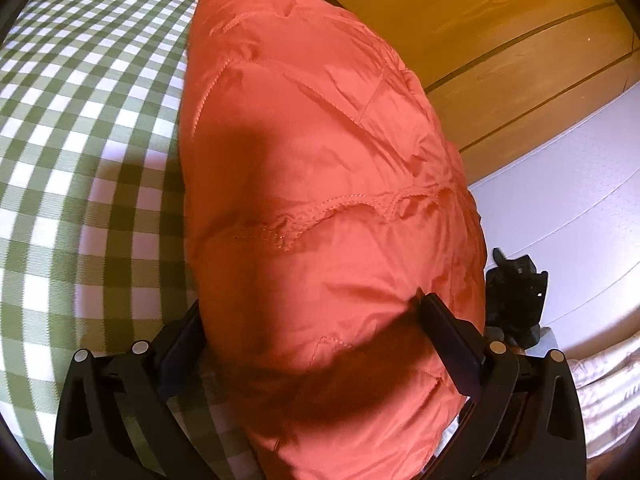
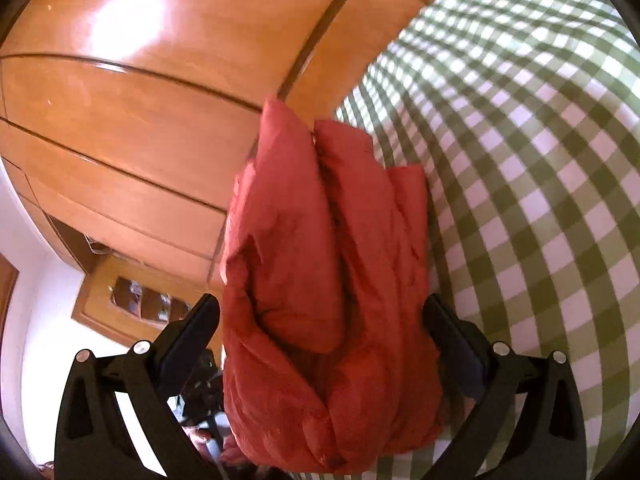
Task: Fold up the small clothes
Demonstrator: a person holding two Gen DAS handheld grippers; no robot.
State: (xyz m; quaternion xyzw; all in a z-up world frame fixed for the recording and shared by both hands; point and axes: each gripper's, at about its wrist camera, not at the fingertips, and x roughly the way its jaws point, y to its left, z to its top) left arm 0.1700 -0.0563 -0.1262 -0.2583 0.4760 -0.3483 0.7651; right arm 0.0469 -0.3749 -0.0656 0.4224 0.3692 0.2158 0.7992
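Observation:
An orange-red padded garment (image 1: 320, 184) lies folded in thick layers on the green-and-white checked cloth (image 1: 72, 128). My left gripper (image 1: 308, 304) has its two black fingers on either side of the bundle and is shut on its near end. In the right wrist view the same garment (image 2: 320, 280) shows as stacked folds seen end-on. My right gripper (image 2: 320, 312) also has a finger on each side and is shut on the bundle. The checked cloth (image 2: 540, 160) runs along the right.
Wooden wardrobe doors (image 2: 140, 120) stand beyond the cloth's edge, close behind the garment. A white wall (image 1: 568, 184) and a dark tripod-like object (image 1: 516, 292) are at the right of the left wrist view. A patterned fabric (image 1: 608, 392) lies at lower right.

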